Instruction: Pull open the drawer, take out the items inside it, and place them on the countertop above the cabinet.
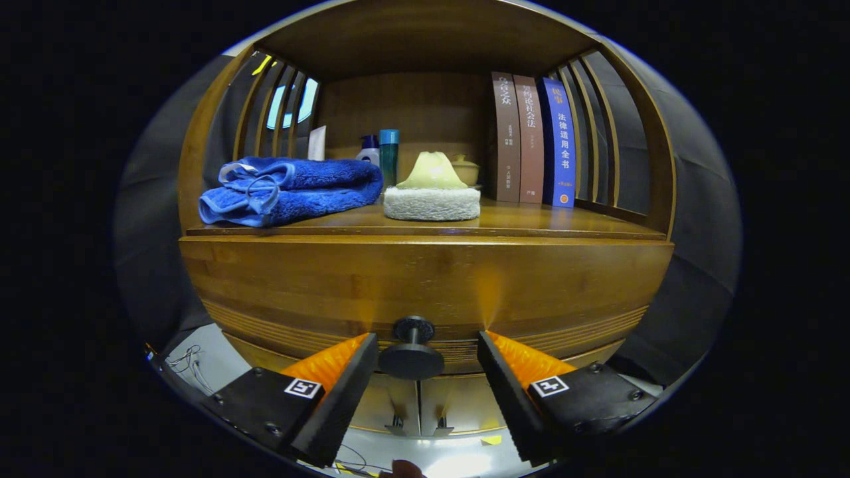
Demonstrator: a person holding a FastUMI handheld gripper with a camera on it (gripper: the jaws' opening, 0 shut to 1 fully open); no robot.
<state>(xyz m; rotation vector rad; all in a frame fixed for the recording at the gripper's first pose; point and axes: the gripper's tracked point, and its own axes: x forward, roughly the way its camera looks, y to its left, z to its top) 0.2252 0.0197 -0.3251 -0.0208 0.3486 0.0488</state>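
Note:
A wooden drawer front (425,279) spans the cabinet just under the countertop (544,222) and looks closed, so its inside is hidden. Its dark round knob (412,360) sticks out toward me. My gripper (428,338) is open, with one finger on each side of the knob and a gap on both sides. On the countertop beyond lie a folded blue towel (292,189) and a white round pad (431,203) with a pale yellow piece (433,172) on top.
Three upright books (531,139) stand at the countertop's right. Bottles (382,153) and a small lidded pot (465,169) sit at the back. Slatted wooden sides and a top board enclose the shelf space. Loose wires (189,365) lie on the pale floor below.

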